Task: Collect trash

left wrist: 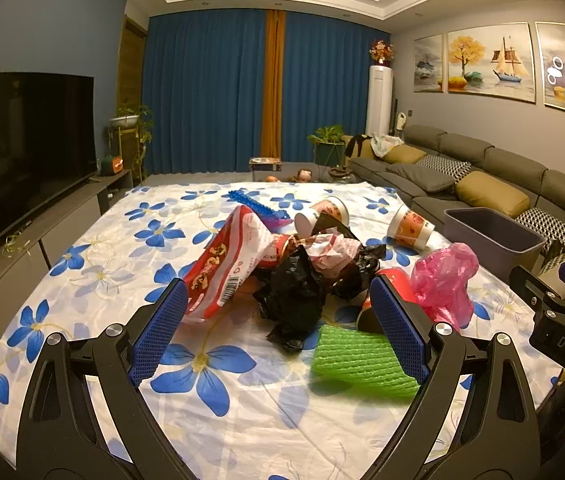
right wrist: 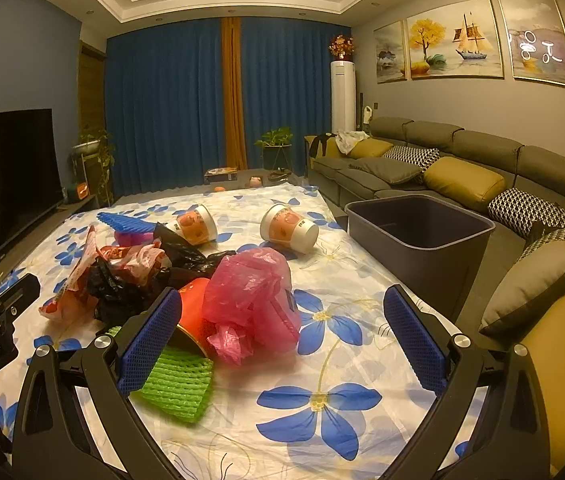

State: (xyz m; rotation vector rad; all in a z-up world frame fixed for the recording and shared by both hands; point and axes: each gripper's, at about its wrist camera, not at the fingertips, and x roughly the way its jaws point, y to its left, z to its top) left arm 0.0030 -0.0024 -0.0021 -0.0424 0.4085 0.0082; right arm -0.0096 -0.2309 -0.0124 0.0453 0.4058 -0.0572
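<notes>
Left gripper (left wrist: 278,330): you held it spread wide with nothing between the pads, low over the sheet (left wrist: 82,292), facing the near edge of the trash pile.
Right gripper (right wrist: 282,344): also spread wide and empty; its left pad was just beside the pink bag (right wrist: 248,300).
Landmark: the grey bin (right wrist: 422,236), standing beside the sheet's right edge, toward the sofa (right wrist: 462,176).
Progress: as far as its visible inside showed, the bin held nothing, so you looked to be at the start; every piece was left to collect.
Pile: the pink bag lay nearest the bin among the heaped pieces; the black bag (left wrist: 294,300), the red wrapper (left wrist: 222,272) and the green foam net (left wrist: 358,356) lay farther from it.
Cups: two paper cups (right wrist: 288,228) lay tipped on their sides, the closer one just left of the bin.
Closer cup's axis: roughly crosswise to your view, mouth turned away from the bin, base toward it.
Blue strip (left wrist: 258,204): farthest from the bin, long axis slanting across the sheet.
</notes>
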